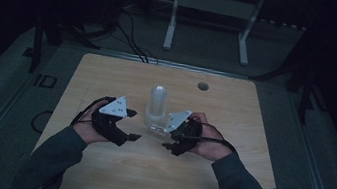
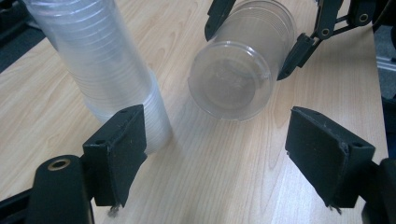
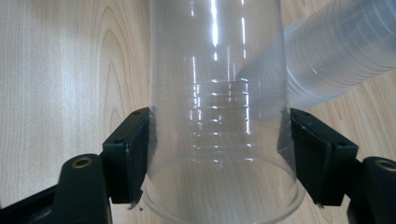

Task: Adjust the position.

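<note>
Cup (image 3: 217,116): clear thin plastic, probably light, crushable, slick; lying sideways just above the counter (image 3: 65,60), beside the cup stack (image 2: 100,60).
Right hand-held gripper (image 3: 217,158): grasping the cup near its rim.
Left hand-held gripper (image 2: 217,154): released, empty.
Hold: gentle squeeze.

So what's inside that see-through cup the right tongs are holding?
The clear cup held by the right tongs looks empty: its flat bottom and the wooden table show through. The tongs' pads cover small parts of its wall.

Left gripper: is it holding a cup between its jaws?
No, the left gripper stands open over bare table, while the right gripper holds the cup.
</note>
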A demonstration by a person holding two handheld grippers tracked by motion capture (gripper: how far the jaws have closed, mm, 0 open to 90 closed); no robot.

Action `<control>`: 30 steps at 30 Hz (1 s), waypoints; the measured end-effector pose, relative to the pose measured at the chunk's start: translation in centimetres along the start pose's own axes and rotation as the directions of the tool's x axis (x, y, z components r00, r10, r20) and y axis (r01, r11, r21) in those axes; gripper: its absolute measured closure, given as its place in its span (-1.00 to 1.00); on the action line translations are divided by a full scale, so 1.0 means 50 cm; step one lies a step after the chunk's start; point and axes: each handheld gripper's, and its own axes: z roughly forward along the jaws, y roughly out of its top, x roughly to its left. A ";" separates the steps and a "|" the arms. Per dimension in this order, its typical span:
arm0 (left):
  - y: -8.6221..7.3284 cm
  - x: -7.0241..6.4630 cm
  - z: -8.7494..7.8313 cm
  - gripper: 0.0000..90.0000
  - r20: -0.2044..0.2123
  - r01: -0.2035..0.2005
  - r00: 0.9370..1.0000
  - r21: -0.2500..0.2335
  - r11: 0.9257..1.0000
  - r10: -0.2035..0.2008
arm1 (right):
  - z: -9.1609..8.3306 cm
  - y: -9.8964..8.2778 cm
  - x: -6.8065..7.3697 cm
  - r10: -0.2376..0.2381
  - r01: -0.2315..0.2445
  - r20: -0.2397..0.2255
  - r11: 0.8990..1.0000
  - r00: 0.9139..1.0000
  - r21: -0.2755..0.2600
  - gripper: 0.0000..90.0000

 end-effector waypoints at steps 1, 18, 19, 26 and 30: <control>0.001 0.001 -0.002 -0.56 -0.005 0.000 1.000 0.001 1.000 0.000 | 0.001 0.000 0.000 -0.002 0.002 0.001 1.000 1.000 0.000 -0.38; 0.012 0.003 -0.016 -0.52 -0.012 -0.031 0.999 0.032 0.999 0.031 | 0.010 0.008 0.003 -0.026 0.027 -0.008 0.999 1.000 0.027 -0.38; 0.015 0.002 -0.015 -0.52 -0.013 -0.040 0.999 0.040 0.998 0.041 | 0.011 0.009 0.004 -0.026 0.027 -0.009 0.999 1.000 0.028 -0.38; 0.026 -0.001 -0.017 -0.52 -0.026 -0.066 0.997 0.058 0.996 0.067 | 0.014 0.012 0.005 -0.038 0.039 -0.009 0.999 0.999 0.036 -0.38; 0.033 -0.004 -0.015 -0.52 -0.026 -0.090 0.995 0.083 0.992 0.092 | 0.017 0.015 0.007 -0.047 0.048 -0.011 0.998 0.999 0.045 -0.38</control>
